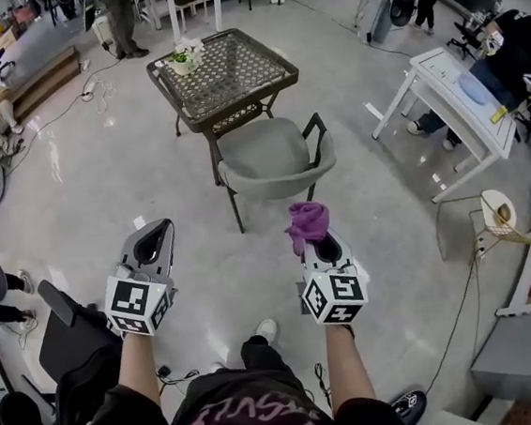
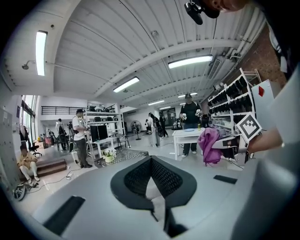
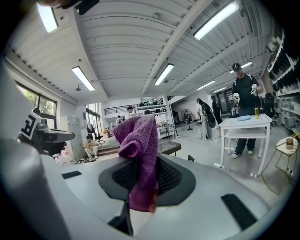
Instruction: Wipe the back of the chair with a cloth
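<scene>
Clearly, a purple cloth (image 1: 306, 221) is clamped in the right gripper (image 1: 324, 246), raised above the floor and apart from the gray chair (image 1: 274, 159) ahead. The left gripper (image 1: 157, 232) is seen closed, with nothing between its jaws.

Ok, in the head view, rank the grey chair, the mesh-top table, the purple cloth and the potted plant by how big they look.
1. mesh-top table, only just ahead of the chair
2. grey chair
3. purple cloth, though nearness to the camera enlarges it
4. potted plant
</scene>
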`<state>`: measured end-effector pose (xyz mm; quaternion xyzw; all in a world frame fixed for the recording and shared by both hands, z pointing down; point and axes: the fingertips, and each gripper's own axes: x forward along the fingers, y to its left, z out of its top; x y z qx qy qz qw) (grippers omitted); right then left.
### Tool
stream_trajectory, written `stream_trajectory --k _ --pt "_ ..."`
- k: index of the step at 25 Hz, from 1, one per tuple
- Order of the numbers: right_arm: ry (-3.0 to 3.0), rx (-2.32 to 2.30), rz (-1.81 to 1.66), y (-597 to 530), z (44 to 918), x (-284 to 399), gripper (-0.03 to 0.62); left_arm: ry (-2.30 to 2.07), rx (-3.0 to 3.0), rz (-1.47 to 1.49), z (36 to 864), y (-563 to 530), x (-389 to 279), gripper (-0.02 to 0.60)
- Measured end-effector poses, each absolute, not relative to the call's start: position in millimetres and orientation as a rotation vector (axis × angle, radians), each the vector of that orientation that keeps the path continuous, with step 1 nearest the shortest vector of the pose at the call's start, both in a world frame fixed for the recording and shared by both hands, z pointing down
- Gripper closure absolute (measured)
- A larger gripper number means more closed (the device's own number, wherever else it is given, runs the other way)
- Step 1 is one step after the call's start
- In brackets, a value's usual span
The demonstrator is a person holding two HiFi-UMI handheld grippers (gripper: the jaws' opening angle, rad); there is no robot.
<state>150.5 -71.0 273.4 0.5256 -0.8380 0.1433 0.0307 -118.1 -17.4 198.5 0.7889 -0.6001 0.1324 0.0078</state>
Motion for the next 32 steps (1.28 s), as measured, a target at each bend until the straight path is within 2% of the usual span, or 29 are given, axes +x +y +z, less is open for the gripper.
stream_trajectory --k 16,32 --pt "-2.593 1.603 0.412 -136.8 298.7 137.6 0.5 -1.828 2.479 0.428 237.0 -92.8 -120.2 0.572" --pt "-2.539 1.685 0.351 -178.2 372.2 92.0 0.5 -1.724 2.572 0.402 343.4 -157.1 -170.5 0.572"
